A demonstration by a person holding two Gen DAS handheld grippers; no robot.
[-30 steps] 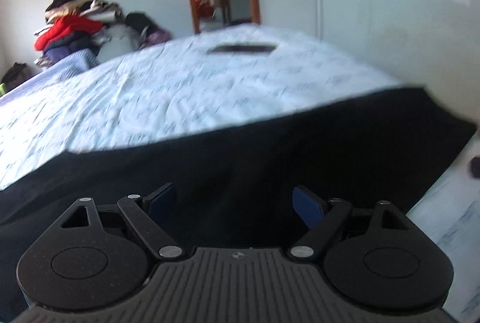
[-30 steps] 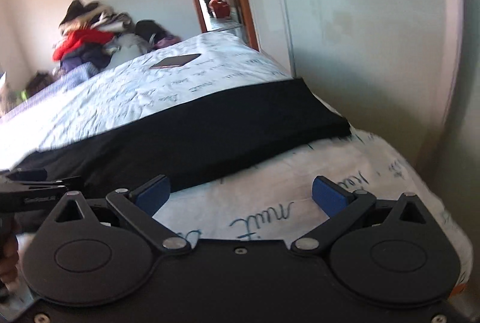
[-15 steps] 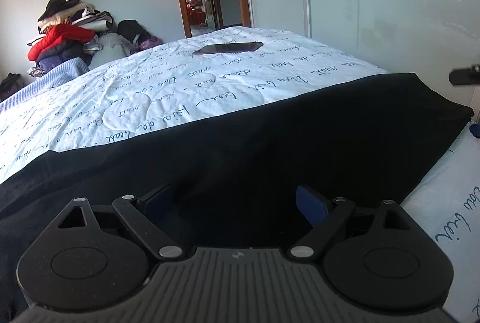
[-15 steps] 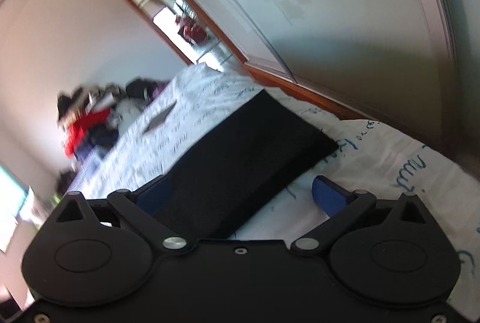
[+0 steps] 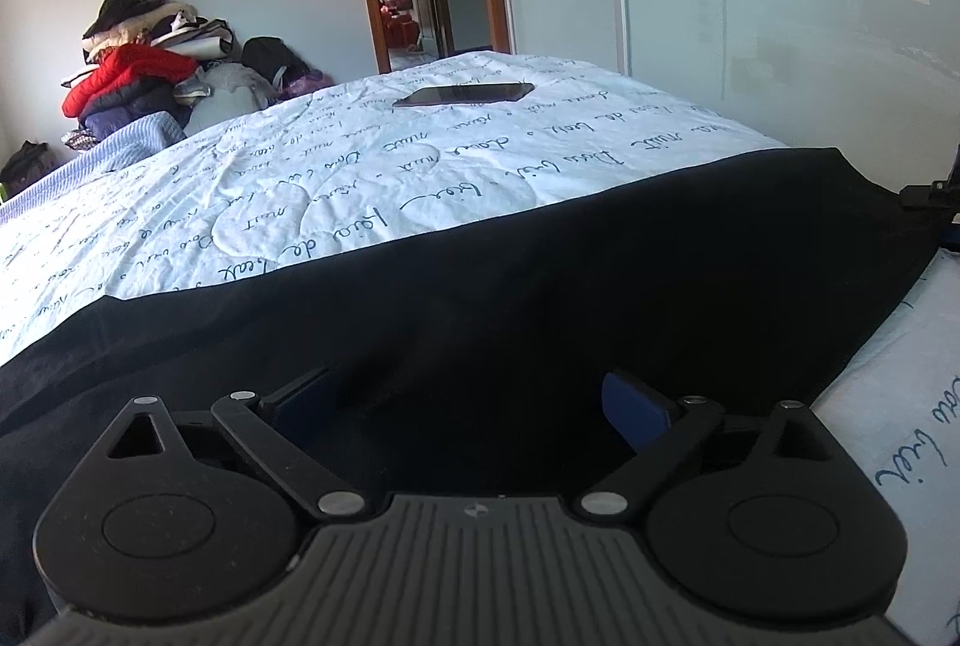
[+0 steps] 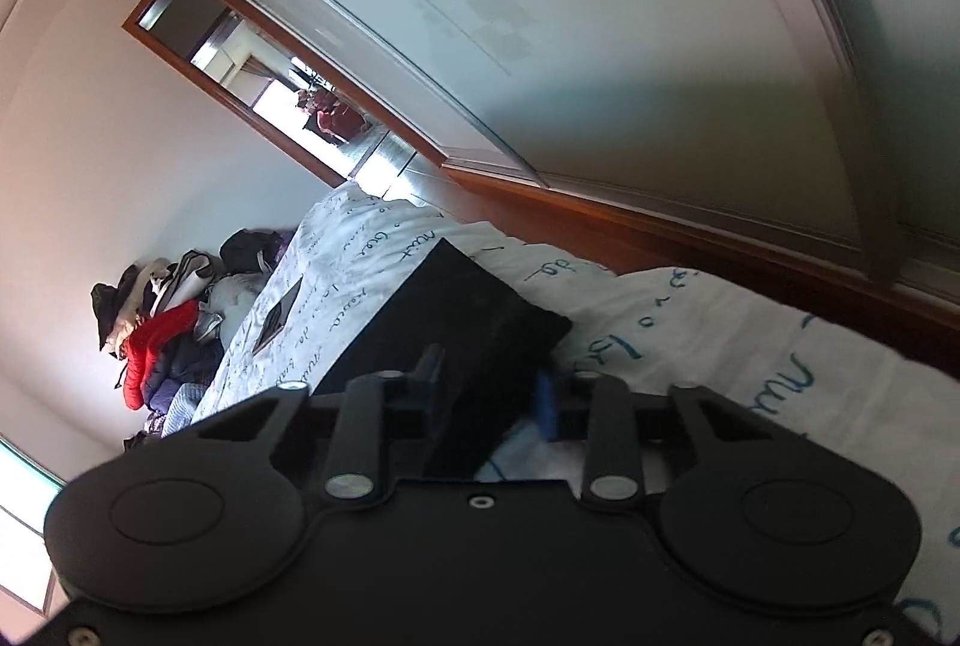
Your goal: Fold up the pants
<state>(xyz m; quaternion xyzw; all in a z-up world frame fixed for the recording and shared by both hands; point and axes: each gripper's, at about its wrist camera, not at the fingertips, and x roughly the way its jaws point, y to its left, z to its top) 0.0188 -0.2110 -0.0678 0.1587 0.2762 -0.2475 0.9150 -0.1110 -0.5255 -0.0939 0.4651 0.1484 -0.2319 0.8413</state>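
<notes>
The black pants [image 5: 540, 298] lie flat in a long band across the white bedspread with blue handwriting [image 5: 360, 178]. My left gripper [image 5: 468, 400] is open, low over the middle of the pants, blue pads wide apart. My right gripper [image 6: 489, 394] is rolled sideways at the pants' end [image 6: 456, 322]. Its jaws have narrowed around the near edge of the black cloth, with a gap still showing between the pads. The right gripper also shows at the right edge of the left wrist view [image 5: 936, 202].
A dark phone [image 5: 465, 94] lies on the far part of the bed. A pile of clothes with a red jacket [image 5: 126, 76] sits in the far left corner. A pale wardrobe door [image 5: 780, 16] runs along the bed's right side. An open doorway [image 5: 408, 4] is beyond.
My right gripper has rolled sideways, dropped to the pants' end and narrowed its jaws from wide open around the cloth edge. My left gripper has stayed open over the pants.
</notes>
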